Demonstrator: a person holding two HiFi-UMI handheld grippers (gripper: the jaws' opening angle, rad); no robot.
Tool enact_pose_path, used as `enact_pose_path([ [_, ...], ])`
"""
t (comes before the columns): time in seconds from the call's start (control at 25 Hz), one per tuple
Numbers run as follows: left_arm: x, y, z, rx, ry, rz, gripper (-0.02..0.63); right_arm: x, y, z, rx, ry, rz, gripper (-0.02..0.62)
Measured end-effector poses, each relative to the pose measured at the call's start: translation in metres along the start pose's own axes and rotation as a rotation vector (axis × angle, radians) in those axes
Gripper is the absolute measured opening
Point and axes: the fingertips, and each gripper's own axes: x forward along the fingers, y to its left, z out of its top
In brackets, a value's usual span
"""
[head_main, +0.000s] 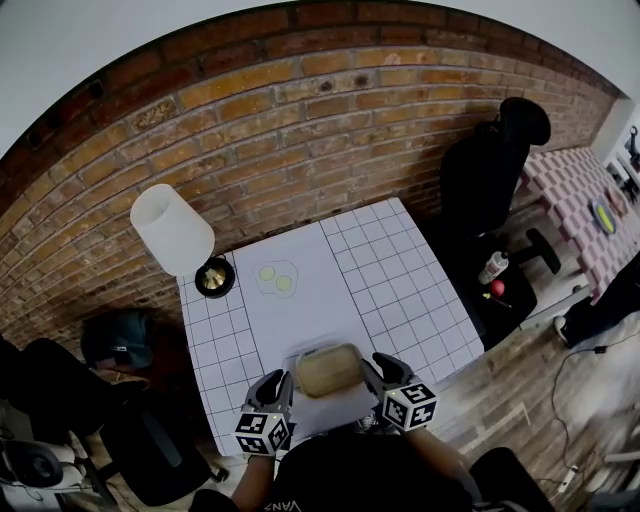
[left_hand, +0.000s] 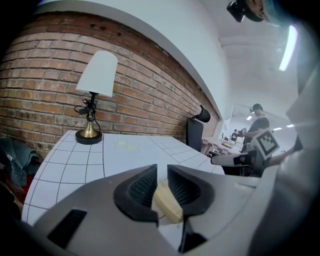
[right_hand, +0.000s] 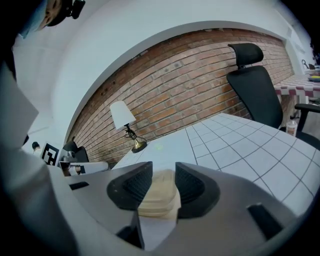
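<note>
Two grippers close on one tan-lidded box (head_main: 328, 370) from opposite ends. The left gripper (head_main: 283, 382) has its jaws drawn in tight on the box's left edge. In the left gripper view a tan strip of the lid is pinched between the ribbed pads (left_hand: 141, 186). The right gripper (head_main: 372, 370) is clamped the same way on the right edge, and in the right gripper view the tan lid fills the narrow gap between its jaws. The box lies level between the two, its long side running from one gripper to the other, over the near edge of the table (head_main: 400, 270). Whether it rests on the tabletop or hangs just above it cannot be told.

Ahead of both grippers, across a plain white strip of the tabletop, lies a small pale mat (head_main: 277, 277) with two yellow-green discs on it. The tabletop to either side of that strip is ruled in a dark grid. Further ahead and to the left of the left gripper stands a lamp (head_main: 178, 232) with a white shade and a brass foot, at the far left corner of the table, close to the brick wall (head_main: 300, 120). Ahead and to the right of the right gripper, past the table's far right corner, stands a black office chair (head_main: 490, 165) with a bottle (head_main: 492, 267) near it.
</note>
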Motion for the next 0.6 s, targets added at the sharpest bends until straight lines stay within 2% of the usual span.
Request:
enact_pose_path([
  [0.04,0.003,0.000,-0.002,-0.004,0.009,-0.005,0.067,0.001,-0.001,-0.003,0.006,0.011,-0.001,0.126],
  [0.16,0.011,0.002,-0.007,-0.015,0.033,-0.020,0.115,0.004,-0.002,-0.010,0.018,0.032,-0.005,0.138],
  [0.6,0.034,0.000,-0.028,-0.062,0.141,-0.056,0.178,0.005,-0.008,-0.029,0.057,0.085,-0.017,0.173],
])
